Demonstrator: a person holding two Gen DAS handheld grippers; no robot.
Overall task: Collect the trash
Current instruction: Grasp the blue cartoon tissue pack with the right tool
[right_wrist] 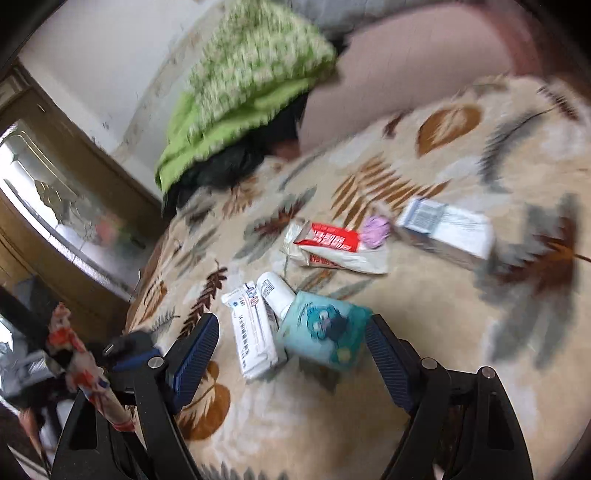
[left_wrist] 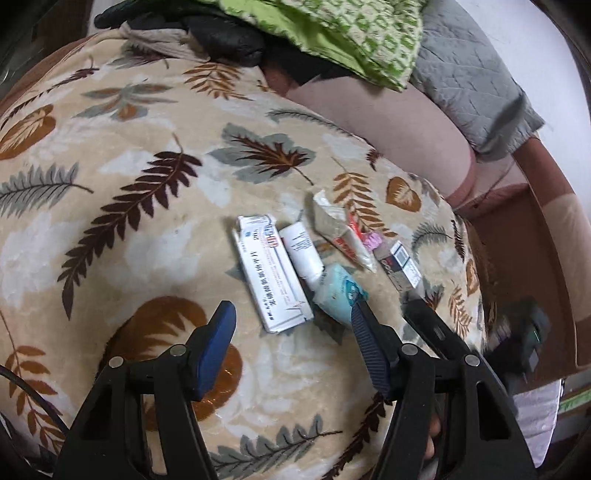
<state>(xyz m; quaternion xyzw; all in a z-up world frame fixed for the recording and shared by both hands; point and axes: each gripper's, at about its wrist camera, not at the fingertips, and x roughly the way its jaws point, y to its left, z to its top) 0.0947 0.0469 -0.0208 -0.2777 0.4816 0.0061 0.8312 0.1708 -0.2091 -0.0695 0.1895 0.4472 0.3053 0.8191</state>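
Trash lies in a cluster on the leaf-patterned blanket. It holds a white medicine box, a white tube, a light blue packet, a crumpled red-and-white wrapper, a pink scrap and a small cigarette box. My left gripper is open just short of the medicine box, with its right pad beside the blue packet. My right gripper is open, and the medicine box and the blue packet lie between its fingers. The tube, wrapper and cigarette box lie beyond.
A green patterned cushion rests on a black garment at the far side, with a grey quilted cover and a pink sheet beside it. The brown bed frame runs along the right. A glass-panelled wooden door stands at left.
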